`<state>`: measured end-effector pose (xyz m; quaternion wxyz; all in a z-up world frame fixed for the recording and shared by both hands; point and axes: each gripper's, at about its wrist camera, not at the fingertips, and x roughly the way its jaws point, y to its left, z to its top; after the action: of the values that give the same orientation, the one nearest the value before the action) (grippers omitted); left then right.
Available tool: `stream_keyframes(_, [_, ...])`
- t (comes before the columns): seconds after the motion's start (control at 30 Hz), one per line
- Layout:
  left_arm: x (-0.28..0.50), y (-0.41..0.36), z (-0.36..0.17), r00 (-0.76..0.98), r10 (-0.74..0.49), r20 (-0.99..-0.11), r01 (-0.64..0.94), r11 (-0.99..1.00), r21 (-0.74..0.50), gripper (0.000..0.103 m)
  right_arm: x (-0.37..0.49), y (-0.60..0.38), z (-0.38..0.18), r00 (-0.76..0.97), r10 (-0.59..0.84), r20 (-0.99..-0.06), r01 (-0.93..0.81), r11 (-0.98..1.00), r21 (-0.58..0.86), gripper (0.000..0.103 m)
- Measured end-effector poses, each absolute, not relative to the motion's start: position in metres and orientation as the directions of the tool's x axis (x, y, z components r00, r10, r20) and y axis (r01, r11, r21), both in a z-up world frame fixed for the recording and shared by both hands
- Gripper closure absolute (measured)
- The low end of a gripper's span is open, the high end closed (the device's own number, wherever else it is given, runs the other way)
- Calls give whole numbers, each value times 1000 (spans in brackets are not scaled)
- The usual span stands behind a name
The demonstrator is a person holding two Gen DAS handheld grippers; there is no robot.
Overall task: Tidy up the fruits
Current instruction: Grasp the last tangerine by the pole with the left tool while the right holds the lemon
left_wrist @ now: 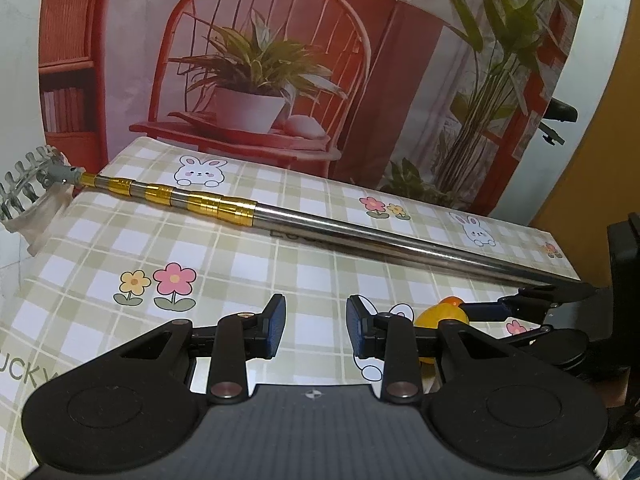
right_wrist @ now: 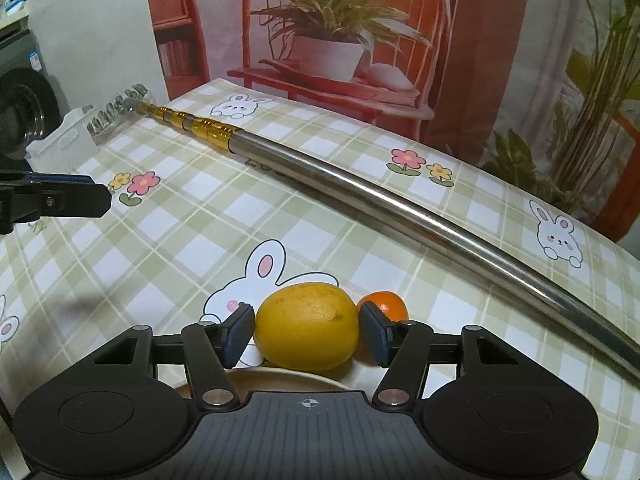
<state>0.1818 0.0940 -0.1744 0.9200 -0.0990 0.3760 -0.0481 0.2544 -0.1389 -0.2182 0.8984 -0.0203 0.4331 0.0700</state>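
Note:
A yellow lemon [right_wrist: 306, 326] lies on the checked tablecloth [right_wrist: 192, 240], with a small orange [right_wrist: 386, 304] touching its far right side. My right gripper [right_wrist: 306, 320] stands open around the lemon, its pads [right_wrist: 240, 330] close against both sides, and I cannot tell whether they touch. In the left wrist view the lemon [left_wrist: 438, 316] and orange [left_wrist: 450, 301] peek out behind the right finger. My left gripper [left_wrist: 316, 328] hovers over the cloth, open by a narrow gap with nothing in it. It shows in the right wrist view as the left gripper [right_wrist: 56, 196] at the left edge.
A long steel telescopic pole [right_wrist: 400, 204] with gold sections and a clawed picker head [right_wrist: 116, 110] lies diagonally across the table. A white basket [right_wrist: 60, 140] stands at the far left corner. A tan dish rim [right_wrist: 280, 376] shows under my right gripper. A printed backdrop stands behind the table.

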Motion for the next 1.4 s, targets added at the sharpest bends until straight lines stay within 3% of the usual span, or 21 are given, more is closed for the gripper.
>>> stream_keyframes(0.43, [182, 95, -180, 700, -170, -694, 7, 973, -232, 68, 258, -118, -224, 613, 76, -787, -244, 965, -97, 43])
stream_keyframes(0.73, [181, 95, -182, 697, -175, -696, 5, 971, -239, 68, 258, -125, -219, 610, 125, -782, -234, 972, -27, 42])
stream_keyframes(1.4, [183, 92, -186, 683, -193, -705, 19, 969, -247, 68, 262, -101, -232, 567, 57, -822, -333, 928, -166, 44])
